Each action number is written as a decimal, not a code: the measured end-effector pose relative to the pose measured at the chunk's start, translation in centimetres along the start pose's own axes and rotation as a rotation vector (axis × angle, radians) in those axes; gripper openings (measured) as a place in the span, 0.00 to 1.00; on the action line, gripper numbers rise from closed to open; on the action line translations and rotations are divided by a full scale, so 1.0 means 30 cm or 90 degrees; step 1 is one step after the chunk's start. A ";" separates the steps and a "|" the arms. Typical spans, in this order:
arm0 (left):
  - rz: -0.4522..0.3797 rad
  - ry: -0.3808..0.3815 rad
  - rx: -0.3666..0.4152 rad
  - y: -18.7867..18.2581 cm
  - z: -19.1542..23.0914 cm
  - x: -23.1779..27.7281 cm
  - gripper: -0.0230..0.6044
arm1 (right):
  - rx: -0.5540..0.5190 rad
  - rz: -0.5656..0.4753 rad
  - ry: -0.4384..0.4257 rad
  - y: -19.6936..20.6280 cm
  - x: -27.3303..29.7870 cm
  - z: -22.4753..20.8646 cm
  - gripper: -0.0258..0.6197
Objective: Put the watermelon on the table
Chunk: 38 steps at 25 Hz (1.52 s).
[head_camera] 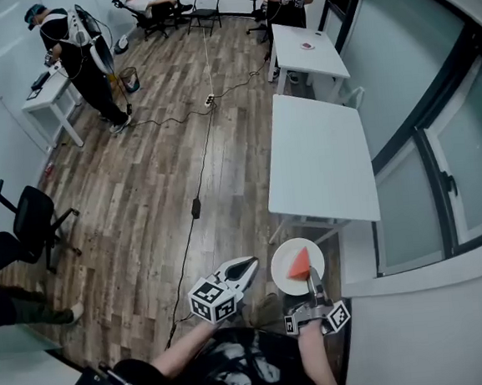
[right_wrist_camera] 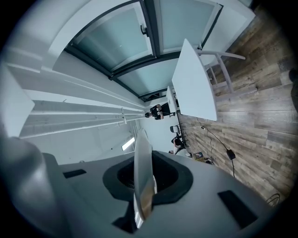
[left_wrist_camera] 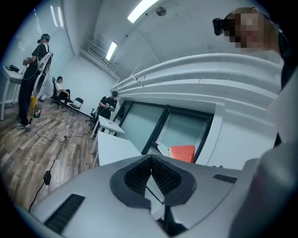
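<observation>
Wood-plank floor (head_camera: 156, 178) fills most of the head view, and a long white table (head_camera: 318, 160) stands along the window side. A white plate (head_camera: 282, 263) is held in the air short of the table's near end, resting on no surface. The watermelon (head_camera: 299, 264), a red wedge, lies on that plate. The right gripper (head_camera: 315, 281) is clamped on the plate's rim, seen edge-on between its jaws. The left gripper (head_camera: 249, 266), just beside the plate, has its jaws together with nothing between them.

Black office chair (head_camera: 27, 216) left; cable (head_camera: 196, 206) across wood floor (head_camera: 139, 179); person (head_camera: 78, 59) standing far.
</observation>
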<state>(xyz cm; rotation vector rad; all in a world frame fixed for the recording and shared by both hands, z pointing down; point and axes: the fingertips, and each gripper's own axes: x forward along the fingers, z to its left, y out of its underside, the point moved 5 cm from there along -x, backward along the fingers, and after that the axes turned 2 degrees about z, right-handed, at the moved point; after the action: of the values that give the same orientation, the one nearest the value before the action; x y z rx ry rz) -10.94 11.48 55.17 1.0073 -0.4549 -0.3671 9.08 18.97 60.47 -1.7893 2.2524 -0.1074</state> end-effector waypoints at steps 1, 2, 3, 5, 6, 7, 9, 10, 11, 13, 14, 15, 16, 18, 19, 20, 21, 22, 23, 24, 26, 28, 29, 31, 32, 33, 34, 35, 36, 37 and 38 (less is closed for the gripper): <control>0.003 -0.003 -0.003 0.001 0.016 0.005 0.04 | 0.004 0.001 0.008 0.001 0.010 -0.013 0.09; 0.006 -0.005 -0.005 0.000 0.032 0.016 0.04 | 0.007 0.001 0.013 -0.003 0.026 -0.022 0.09; 0.010 -0.007 -0.006 -0.004 0.050 0.032 0.04 | 0.011 0.002 0.014 -0.011 0.046 -0.029 0.09; 0.015 -0.011 -0.007 -0.015 0.083 0.071 0.04 | 0.017 0.001 0.013 -0.038 0.089 -0.041 0.09; 0.015 -0.014 -0.009 -0.022 0.099 0.094 0.04 | 0.019 0.002 0.013 -0.056 0.112 -0.047 0.09; 0.014 -0.016 -0.013 -0.030 0.116 0.120 0.04 | 0.019 0.002 0.013 -0.076 0.136 -0.050 0.09; 0.008 -0.011 -0.023 -0.052 0.143 0.187 0.04 | 0.019 0.003 0.011 -0.120 0.188 -0.047 0.09; 0.005 -0.005 -0.023 -0.068 0.150 0.227 0.04 | 0.020 0.004 0.008 -0.146 0.213 -0.041 0.09; 0.003 0.000 -0.017 -0.089 0.155 0.269 0.04 | 0.021 0.005 0.004 -0.173 0.239 -0.034 0.09; 0.003 -0.001 0.006 -0.137 0.169 0.355 0.04 | 0.021 0.008 0.001 -0.233 0.293 -0.025 0.09; 0.002 -0.005 0.017 -0.163 0.180 0.396 0.04 | 0.021 0.009 0.002 -0.266 0.323 -0.024 0.09; -0.001 -0.009 0.026 -0.188 0.192 0.435 0.04 | 0.020 0.010 0.003 -0.298 0.355 -0.024 0.09; -0.003 -0.014 0.032 -0.209 0.206 0.470 0.04 | 0.021 0.012 0.004 -0.327 0.387 -0.027 0.09; -0.005 -0.027 0.040 -0.241 0.236 0.529 0.04 | 0.025 0.021 0.006 -0.377 0.453 -0.035 0.09; -0.005 -0.035 0.039 -0.250 0.249 0.555 0.04 | 0.027 0.028 0.009 -0.399 0.481 -0.039 0.09; -0.005 -0.043 0.035 -0.255 0.261 0.577 0.04 | 0.029 0.036 0.013 -0.420 0.506 -0.042 0.09; -0.006 -0.051 0.030 -0.257 0.272 0.595 0.04 | 0.030 0.045 0.018 -0.439 0.529 -0.047 0.09; -0.006 -0.060 0.025 -0.258 0.284 0.610 0.04 | 0.032 0.053 0.022 -0.457 0.553 -0.053 0.09; -0.006 -0.067 0.021 -0.261 0.298 0.625 0.04 | 0.033 0.060 0.026 -0.475 0.578 -0.061 0.09; -0.006 -0.074 0.018 -0.266 0.313 0.639 0.04 | 0.035 0.065 0.031 -0.492 0.604 -0.070 0.09; -0.002 -0.085 0.012 -0.277 0.346 0.662 0.04 | 0.041 0.066 0.043 -0.522 0.652 -0.090 0.09; 0.003 -0.094 0.002 -0.287 0.381 0.688 0.04 | 0.048 0.062 0.052 -0.549 0.696 -0.108 0.09; 0.005 -0.097 -0.003 -0.293 0.402 0.703 0.04 | 0.050 0.060 0.056 -0.561 0.720 -0.116 0.09; 0.007 -0.096 -0.005 -0.304 0.455 0.741 0.04 | 0.050 0.058 0.065 -0.581 0.776 -0.136 0.09; 0.006 -0.091 -0.002 -0.309 0.486 0.765 0.04 | 0.047 0.058 0.069 -0.592 0.807 -0.147 0.09; 0.006 -0.084 0.001 -0.316 0.518 0.792 0.04 | 0.043 0.057 0.074 -0.605 0.839 -0.158 0.09; 0.007 -0.077 0.002 -0.324 0.551 0.821 0.04 | 0.039 0.054 0.080 -0.621 0.873 -0.170 0.09; 0.010 -0.071 0.002 -0.333 0.583 0.848 0.04 | 0.038 0.049 0.087 -0.638 0.908 -0.183 0.09; 0.015 -0.066 -0.001 -0.342 0.615 0.871 0.04 | 0.040 0.043 0.095 -0.651 0.941 -0.196 0.09; 0.020 -0.061 -0.005 -0.350 0.647 0.889 0.04 | 0.043 0.038 0.100 -0.660 0.973 -0.208 0.09; 0.025 -0.054 -0.012 -0.357 0.682 0.908 0.04 | 0.044 0.035 0.102 -0.667 1.008 -0.216 0.09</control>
<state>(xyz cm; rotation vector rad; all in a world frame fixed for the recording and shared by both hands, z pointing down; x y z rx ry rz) 0.54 -21.92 60.45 0.9655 -0.5454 -0.3792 20.17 -15.65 66.32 -1.7392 2.3738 -0.3251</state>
